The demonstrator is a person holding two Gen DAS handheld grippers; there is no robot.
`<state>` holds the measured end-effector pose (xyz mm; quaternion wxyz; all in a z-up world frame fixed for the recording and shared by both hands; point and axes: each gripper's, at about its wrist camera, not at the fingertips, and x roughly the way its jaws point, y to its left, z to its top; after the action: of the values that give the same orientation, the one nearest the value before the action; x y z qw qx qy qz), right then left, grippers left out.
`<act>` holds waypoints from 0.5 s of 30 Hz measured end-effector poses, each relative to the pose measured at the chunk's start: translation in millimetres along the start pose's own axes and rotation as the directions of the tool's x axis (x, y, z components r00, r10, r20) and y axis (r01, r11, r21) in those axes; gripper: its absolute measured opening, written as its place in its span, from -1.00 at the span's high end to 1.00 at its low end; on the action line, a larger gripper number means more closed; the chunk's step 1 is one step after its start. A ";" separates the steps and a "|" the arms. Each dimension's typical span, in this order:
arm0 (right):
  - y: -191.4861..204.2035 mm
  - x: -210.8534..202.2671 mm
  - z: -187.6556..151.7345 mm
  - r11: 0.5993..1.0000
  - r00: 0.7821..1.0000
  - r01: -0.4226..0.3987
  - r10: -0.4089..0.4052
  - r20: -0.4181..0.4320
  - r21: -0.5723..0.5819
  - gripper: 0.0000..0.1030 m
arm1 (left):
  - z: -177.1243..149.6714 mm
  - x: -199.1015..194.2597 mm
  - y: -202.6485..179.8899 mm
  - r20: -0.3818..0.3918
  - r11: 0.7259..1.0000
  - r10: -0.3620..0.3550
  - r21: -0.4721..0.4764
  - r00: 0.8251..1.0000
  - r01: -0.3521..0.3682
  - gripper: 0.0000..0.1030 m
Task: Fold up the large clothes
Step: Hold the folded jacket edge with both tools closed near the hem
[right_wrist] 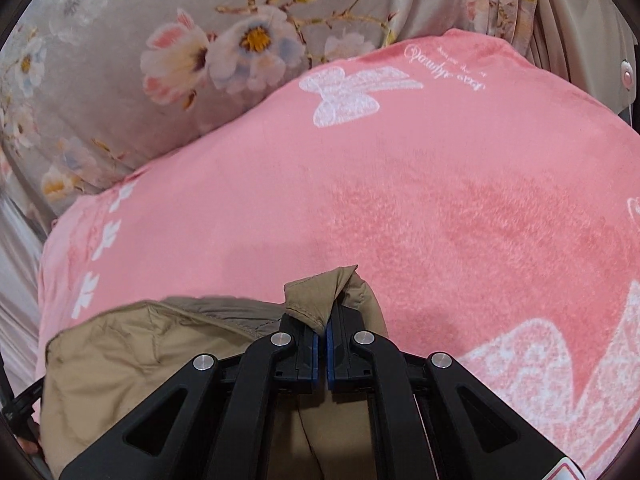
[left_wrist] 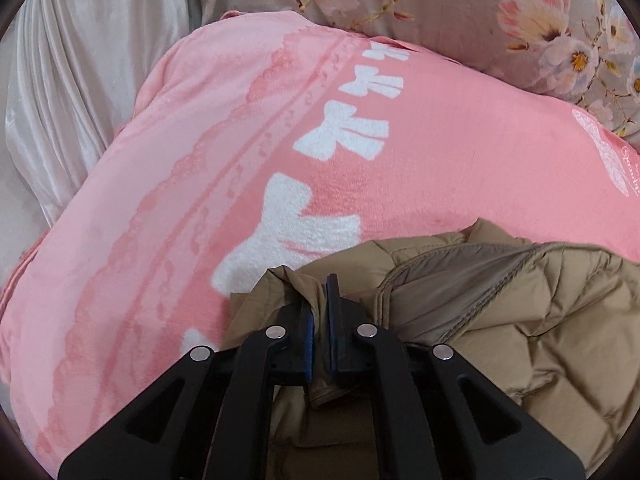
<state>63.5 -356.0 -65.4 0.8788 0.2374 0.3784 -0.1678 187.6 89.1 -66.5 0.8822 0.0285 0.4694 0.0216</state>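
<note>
Left wrist view: left gripper [left_wrist: 319,304] had its fingers pinched nearly together on a fold of the tan quilted jacket [left_wrist: 520,320], fabric caught between the blue pads. Rest of the jacket bunched to the right of the fingers and under them, lying on the pink blanket [left_wrist: 200,200] with white bows. Blanket stretched away ahead and to the left of the jacket; floral bedding [left_wrist: 460,12] sat beyond the blanket, white curtain-like cloth [left_wrist: 80,60] off its left edge. Right wrist view: right gripper [right_wrist: 323,320] was pressed shut on a jacket corner, a tan tip poking up past the pads. Here the jacket body spread to the left of the fingers and below, again on the pink blanket, open blanket ahead and to the right. So the jacket ran crosswise between the two grips, long axis roughly gripper to gripper, each hand holding its own end, neither nearer. Judged: the edge was being brought down onto the blanket, likely to lay or fold forward.
</note>
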 end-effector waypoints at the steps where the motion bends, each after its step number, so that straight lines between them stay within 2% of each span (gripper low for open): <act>1: -0.2 5.3 -3.5 1.000 1.000 0.003 -0.003 -0.010 -0.003 0.96 | -1.9 1.2 -1.5 0.003 1.000 0.003 0.005 1.000 -0.003 0.89; 15: 6.8 27.7 -17.0 0.999 0.999 0.029 -0.030 -0.035 -0.041 0.96 | -13.4 17.9 -14.7 0.056 0.999 0.039 0.028 0.998 -0.041 0.90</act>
<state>74.9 -344.2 -94.2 0.8739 0.2170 0.4008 -0.1689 186.6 76.0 -89.9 0.8938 0.0512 0.4444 0.0317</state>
